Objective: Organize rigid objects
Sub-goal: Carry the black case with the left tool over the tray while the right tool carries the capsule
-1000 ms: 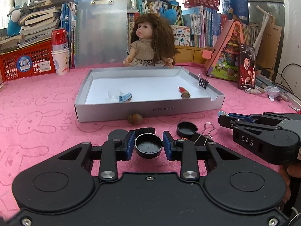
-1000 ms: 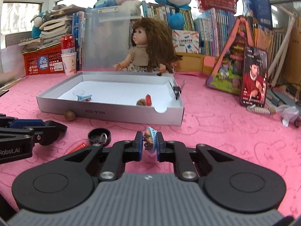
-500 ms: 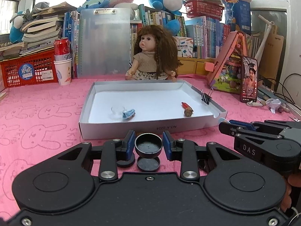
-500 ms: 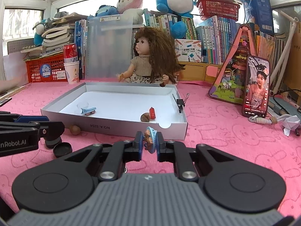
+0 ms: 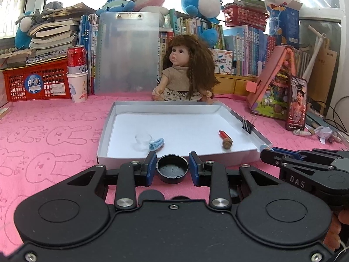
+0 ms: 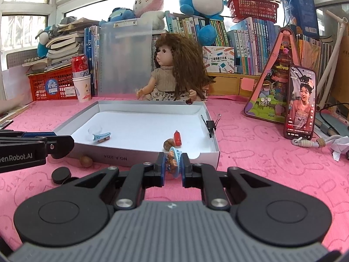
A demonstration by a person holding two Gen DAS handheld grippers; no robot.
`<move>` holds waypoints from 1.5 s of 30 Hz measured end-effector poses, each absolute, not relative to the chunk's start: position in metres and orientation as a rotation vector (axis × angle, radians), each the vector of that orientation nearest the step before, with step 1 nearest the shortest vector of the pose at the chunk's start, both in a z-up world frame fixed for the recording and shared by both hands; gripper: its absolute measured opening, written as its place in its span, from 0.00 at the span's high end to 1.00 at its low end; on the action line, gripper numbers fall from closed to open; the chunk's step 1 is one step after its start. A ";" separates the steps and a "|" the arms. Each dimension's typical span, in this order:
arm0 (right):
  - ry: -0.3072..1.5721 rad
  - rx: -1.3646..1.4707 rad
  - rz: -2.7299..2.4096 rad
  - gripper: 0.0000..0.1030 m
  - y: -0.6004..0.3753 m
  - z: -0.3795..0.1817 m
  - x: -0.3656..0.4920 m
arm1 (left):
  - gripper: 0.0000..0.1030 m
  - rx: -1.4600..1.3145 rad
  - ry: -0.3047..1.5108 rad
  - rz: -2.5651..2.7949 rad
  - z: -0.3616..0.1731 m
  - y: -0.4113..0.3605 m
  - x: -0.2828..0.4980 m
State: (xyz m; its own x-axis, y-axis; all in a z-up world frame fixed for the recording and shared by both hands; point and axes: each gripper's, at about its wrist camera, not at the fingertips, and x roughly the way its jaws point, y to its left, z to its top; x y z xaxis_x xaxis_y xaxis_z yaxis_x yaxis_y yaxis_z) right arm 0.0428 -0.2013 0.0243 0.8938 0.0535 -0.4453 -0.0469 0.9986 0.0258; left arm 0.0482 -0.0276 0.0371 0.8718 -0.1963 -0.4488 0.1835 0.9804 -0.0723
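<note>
a: what's in the left tongs [image 5: 172, 169]?

b: a black round cap [image 5: 172, 168], its hollow side facing the camera; the blue pads [image 5: 151, 167] press it from both sides, so the tongs are narrow and clamped on it; it hangs just near of the front wall of the grey box lid [image 5: 104, 131].

a: and the right tongs [image 6: 172, 163]?

b: nearly closed on a small blue hair clip [image 6: 173, 161] with a brown bit on it; that one also sits right at the near wall of the box lid, toward its right corner.

a: what's inside the box lid?

b: on the white floor, left side, a clear little cup [image 5: 142, 140] touching a second blue clip [image 5: 156, 143]; right side, a red capsule-like piece [image 6: 177, 138] beside a brown nut [image 6: 168, 143]; a black binder clip [image 6: 209, 125] is clamped on the right wall.

a: anything loose outside it?

b: on the pink surface [image 6: 261, 152], another brown nut [image 6: 85, 161] lies against the near wall at the left; a flat black disc [image 6: 61, 174] lies a little nearer and further left.

a: and behind?

b: a doll [image 5: 185, 74] with long brown hair sits at the far edge of the box lid; left of it a grey clipboard [image 5: 127, 52] stands upright, then a red can in a paper cup [image 5: 76, 83]; a phone [image 6: 300, 101] leans far right.
</note>
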 end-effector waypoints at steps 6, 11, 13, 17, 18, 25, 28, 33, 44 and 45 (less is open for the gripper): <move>0.478 0.049 0.060 0.83 -0.208 0.033 0.066 | 0.71 -0.058 0.485 -0.187 0.046 -0.018 0.076; 0.483 0.075 0.066 0.83 -0.215 0.041 0.090 | 0.71 -0.083 0.500 -0.192 0.054 -0.011 0.107; 0.495 0.091 0.071 0.83 -0.217 0.043 0.104 | 0.71 -0.103 0.528 -0.200 0.055 -0.010 0.125; 0.533 0.134 0.079 0.83 -0.222 0.043 0.130 | 0.71 -0.142 0.585 -0.192 0.053 -0.007 0.164; 0.539 0.145 0.080 0.83 -0.223 0.043 0.137 | 0.71 -0.144 0.593 -0.182 0.052 -0.007 0.173; 0.575 0.163 0.088 0.83 -0.221 0.039 0.173 | 0.71 -0.067 0.608 -0.128 0.038 -0.020 0.210; 0.603 0.169 0.092 0.83 -0.218 0.033 0.183 | 0.71 -0.056 0.628 -0.119 0.030 -0.024 0.219; 0.643 0.189 0.101 0.83 -0.215 0.021 0.190 | 0.71 -0.027 0.643 -0.116 0.020 -0.030 0.223; 0.684 0.211 0.108 0.83 -0.215 0.006 0.196 | 0.70 -0.009 0.665 -0.125 0.011 -0.035 0.225; 0.686 0.212 0.108 0.83 -0.215 0.005 0.196 | 0.70 -0.007 0.666 -0.125 0.010 -0.036 0.225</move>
